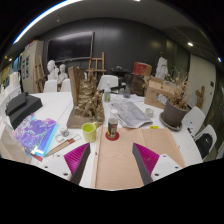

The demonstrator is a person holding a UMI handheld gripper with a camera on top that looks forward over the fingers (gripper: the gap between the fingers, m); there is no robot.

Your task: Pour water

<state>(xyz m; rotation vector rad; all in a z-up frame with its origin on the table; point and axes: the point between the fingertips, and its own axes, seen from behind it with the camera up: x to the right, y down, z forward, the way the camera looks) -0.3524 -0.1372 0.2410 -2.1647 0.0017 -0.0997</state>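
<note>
The gripper (112, 165) is held up above a table (150, 140) and looks down along it. Its two fingers are spread wide apart and hold nothing. One pink pad (146, 158) shows on the right finger, and the other finger looks dark from this side. No hand shows here, only the two fingers.

A long brown board (115, 165) lies on the table between the fingers and runs ahead of them. Just past the fingertips stands a small bottle (112, 127) with a dark cap, upright on a red coaster (113, 135). Right beside it, to the left, stands a yellow-green cup (90, 130). They are close together, but I cannot tell if they touch.

Further left lies a shiny colourful sheet (38, 133). A potted plant (176, 112) stands far to the right. A wooden easel (92, 72) stands beyond the table.
</note>
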